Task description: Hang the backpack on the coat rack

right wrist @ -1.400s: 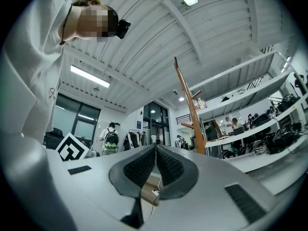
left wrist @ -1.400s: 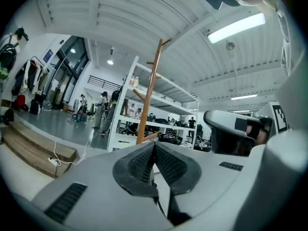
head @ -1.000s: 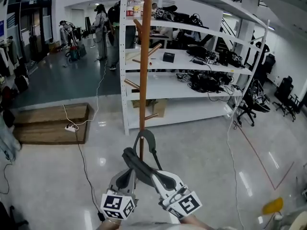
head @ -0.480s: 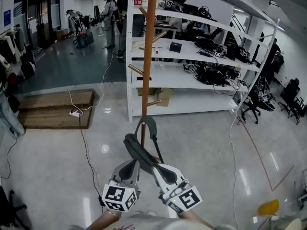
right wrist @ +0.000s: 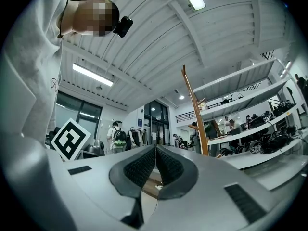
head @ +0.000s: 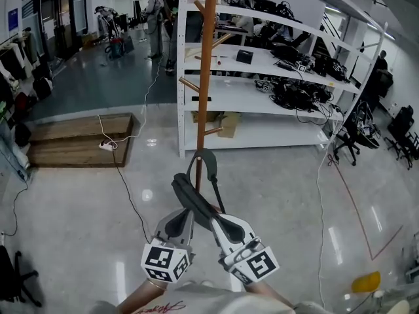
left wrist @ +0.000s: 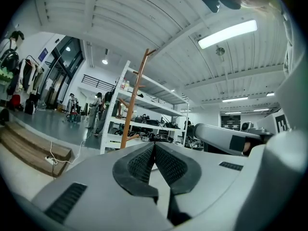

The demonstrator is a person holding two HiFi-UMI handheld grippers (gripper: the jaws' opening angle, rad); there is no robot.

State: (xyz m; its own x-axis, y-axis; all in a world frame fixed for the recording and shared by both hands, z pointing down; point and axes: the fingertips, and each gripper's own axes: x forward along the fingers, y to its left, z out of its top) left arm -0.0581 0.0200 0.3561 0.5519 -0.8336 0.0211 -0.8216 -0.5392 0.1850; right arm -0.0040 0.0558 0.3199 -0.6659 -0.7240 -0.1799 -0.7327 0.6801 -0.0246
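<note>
The coat rack [head: 204, 77] is a tall wooden pole with short pegs, standing in front of white shelving; it also shows as the pole [left wrist: 132, 105] and pole [right wrist: 196, 114] in the two gripper views. At its foot, just past my fingertips, are a dark grey loop [head: 200, 164] and a dark band [head: 191, 195]. I cannot tell whether these are backpack straps or the rack's base. My left gripper [head: 190, 209] [left wrist: 154, 146] and right gripper [head: 215, 218] [right wrist: 155, 148] point level, side by side. Their pads are pressed together with nothing visible between them.
White shelving [head: 262, 103] loaded with cables and gear stands behind the rack. A low wooden platform [head: 72, 146] and a floor cable [head: 131, 201] lie to the left. Office chairs [head: 347, 142] are at the right, and people [head: 156, 12] stand far back.
Both grippers have edged forward toward the rack's foot, jaws still together. The rack and shelving have shifted a little to the right in the head view.
</note>
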